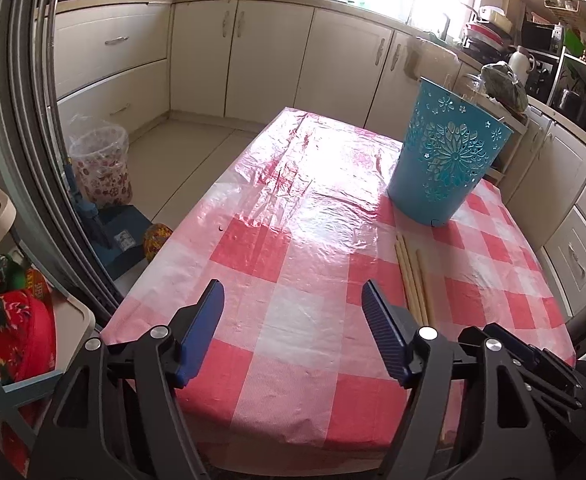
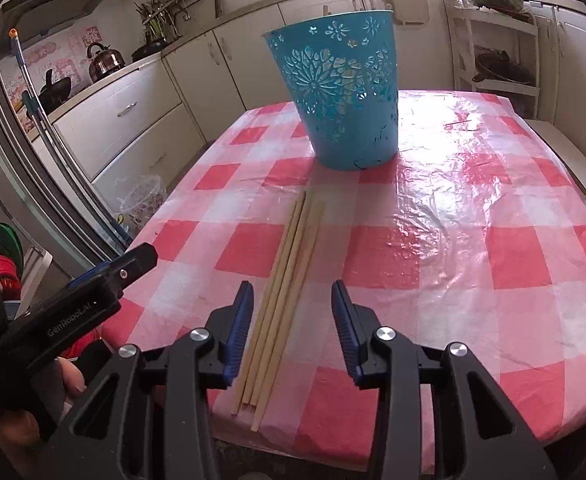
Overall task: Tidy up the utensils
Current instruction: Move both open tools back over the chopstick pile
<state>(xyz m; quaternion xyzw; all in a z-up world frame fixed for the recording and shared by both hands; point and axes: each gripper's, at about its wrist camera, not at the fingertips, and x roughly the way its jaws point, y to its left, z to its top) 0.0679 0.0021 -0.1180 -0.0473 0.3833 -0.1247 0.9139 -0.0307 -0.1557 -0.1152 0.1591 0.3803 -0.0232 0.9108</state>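
Closest to my right wrist camera, the right hand-held gripper point(image 2: 291, 332) has its blue-padded fingers spread wide, one on each side of a bundle of pale wooden chopsticks point(image 2: 283, 292), and I cannot tell whether either pad touches the wood. Those chopsticks lie flat on the table point(image 2: 473, 240), which wears a red-and-white checked plastic cloth, and they run from the near edge toward the middle, fanned slightly at the near ends. Just beyond their far tips stands an upright turquoise plastic holder with cut-out flower patterns point(image 2: 343, 96), apart from the sticks and nearer the far edge than the near one.

On the left wrist view my left hand-held gripper point(image 1: 293, 328) is likewise spread, gripping nothing, over the near edge of the cloth. From here the chopsticks sit just beside its right finger, and the turquoise holder rises toward the table's right edge. Its black body also shows at the left of the right wrist view, off the table's near left corner
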